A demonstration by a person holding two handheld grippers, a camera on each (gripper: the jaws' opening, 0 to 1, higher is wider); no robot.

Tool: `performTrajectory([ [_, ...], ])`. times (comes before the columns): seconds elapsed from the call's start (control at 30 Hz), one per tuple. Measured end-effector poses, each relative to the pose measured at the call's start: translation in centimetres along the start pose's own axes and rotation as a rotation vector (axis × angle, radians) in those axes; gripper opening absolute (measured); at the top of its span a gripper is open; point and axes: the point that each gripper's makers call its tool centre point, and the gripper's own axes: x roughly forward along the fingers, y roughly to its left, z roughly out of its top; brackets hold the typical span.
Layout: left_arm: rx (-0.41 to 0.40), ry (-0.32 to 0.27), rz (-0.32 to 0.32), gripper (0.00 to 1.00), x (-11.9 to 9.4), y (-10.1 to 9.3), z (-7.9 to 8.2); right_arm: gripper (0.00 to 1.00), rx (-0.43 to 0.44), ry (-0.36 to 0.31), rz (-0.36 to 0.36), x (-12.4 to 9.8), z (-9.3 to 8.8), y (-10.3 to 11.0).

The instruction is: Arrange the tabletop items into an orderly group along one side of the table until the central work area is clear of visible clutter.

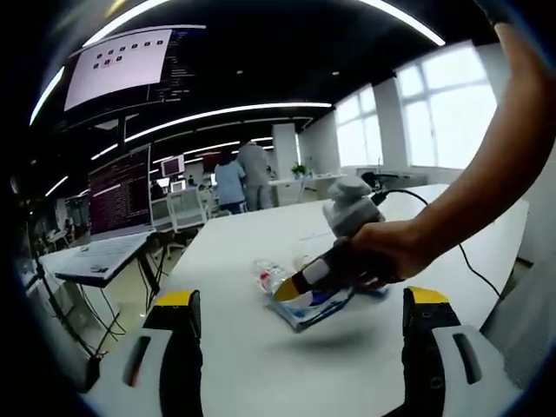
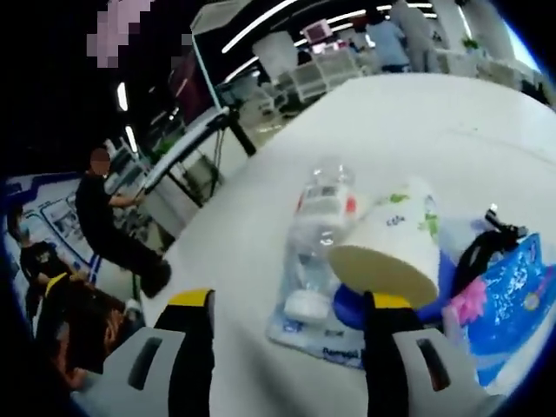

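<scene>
1. Low in left gripper view: left gripper (image 1: 300,326), black jaws w/ yellow tips, spread wide, nothing between them, hovering over white tabletop (image 1: 261,365).
2. Ahead of it, mid-table: person's hand (image 1: 391,252) wrapped round right gripper (image 1: 300,285), whose yellow-tipped end sits on the small clutter pile; clear plastic bottle (image 1: 269,276) lying just left of it.
3. Low in right gripper view: right gripper (image 2: 291,317), jaws spread apart; right jaw tip touching or overlapping rim of white paper cup w/ green print (image 2: 395,243). Can't tell whether cup is gripped.
4. Cup lying on its side, open mouth toward camera. Clear bottle, red-and-white label, white cap, lying flat just beside cup on left. Blue plastic packet (image 2: 512,287) to right, pink bit (image 2: 465,308) and black cord-like item (image 2: 486,243) by it. All bunched together, touching.
5. Rest of tabletop white, broad.
6. Room: open office, ceiling strip lights (image 1: 217,113), big windows (image 1: 434,113), monitors (image 1: 117,191) on side desk, two people standing far back (image 1: 243,178); seated person in black (image 2: 109,226) off table edge.
</scene>
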Motion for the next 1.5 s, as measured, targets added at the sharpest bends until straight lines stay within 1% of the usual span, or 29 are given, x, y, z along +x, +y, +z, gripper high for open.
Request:
performTrajectory([
  [0.13, 0.000, -0.001, 0.002, 0.97, 0.0, 0.0, 0.0, 0.63, 0.010, -0.005, -0.016, 0.3, 0.4, -0.6],
  [0.23, -0.004, -0.007, 0.003, 0.97, -0.1, 0.0, 0.1, 0.62, 0.033, -0.010, -0.014, 0.0, 0.6, -0.7],
  [0.3, -0.003, -0.006, 0.005, 0.97, -0.1, 0.0, 0.1, 0.62, 0.031, -0.015, -0.015, -0.3, 0.5, -0.6],
  [0.43, -0.004, -0.006, 0.007, 0.96, 0.0, 0.1, 0.1, 0.62, 0.033, -0.008, 0.002, -0.2, 0.1, -0.1],
  [0.67, -0.003, -0.001, 0.007, 0.96, 0.0, 0.1, 0.0, 0.62, 0.036, 0.011, -0.006, 0.5, -0.3, -0.1],
  [0.97, -0.004, -0.009, 0.016, 0.95, -0.1, 0.2, 0.1, 0.56, 0.026, 0.025, -0.030, 1.1, 0.2, -0.3],
  [1.33, -0.014, -0.019, 0.013, 0.95, -0.1, 0.2, 0.3, 0.39, -0.008, 0.053, -0.115, 1.2, 0.1, -1.5],
  [1.4, -0.014, -0.018, 0.014, 0.95, -0.1, 0.2, 0.2, 0.35, -0.025, 0.071, -0.141, 1.2, 0.0, -1.9],
  [1.5, -0.018, -0.020, 0.015, 0.95, -0.1, 0.3, 0.3, 0.30, -0.027, 0.090, -0.169, 1.3, 0.0, -2.3],
])
